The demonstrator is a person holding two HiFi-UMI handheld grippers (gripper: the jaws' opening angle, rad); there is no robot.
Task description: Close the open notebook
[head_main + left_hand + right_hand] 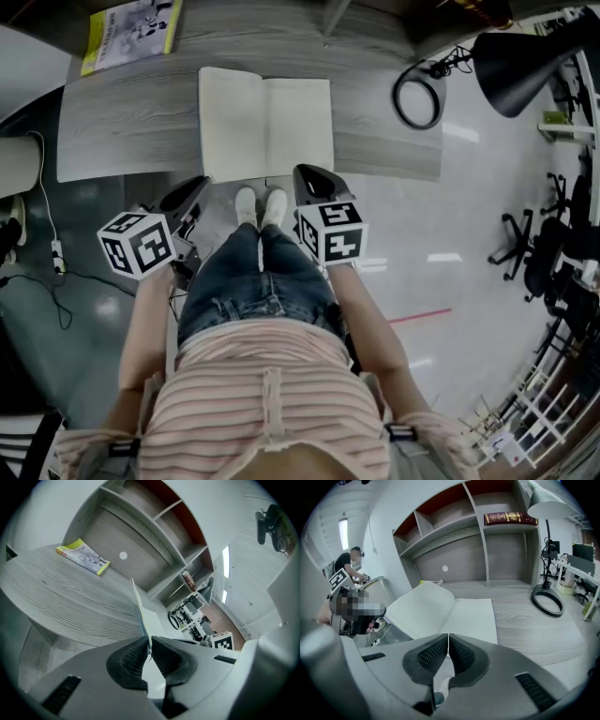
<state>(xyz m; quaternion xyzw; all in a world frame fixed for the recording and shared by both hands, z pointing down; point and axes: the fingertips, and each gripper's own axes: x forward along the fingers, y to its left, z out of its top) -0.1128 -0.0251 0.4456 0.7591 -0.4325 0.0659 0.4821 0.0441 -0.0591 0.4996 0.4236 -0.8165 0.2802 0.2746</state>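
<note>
At the near edge of the desk [131, 131] the notebook [267, 127] lies open, its left half lifted. Left gripper [148, 648] is clamped on that half's thin edge. Right gripper [448, 646] has its jaws together on nothing, just short of the right page. The paper is probably light, floppy and easily creased, so hold near the corner and take the cover in too.

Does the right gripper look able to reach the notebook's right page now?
Probably yes: the right gripper sits at the near edge of the notebook, nothing between them, though its jaws are shut.
</note>
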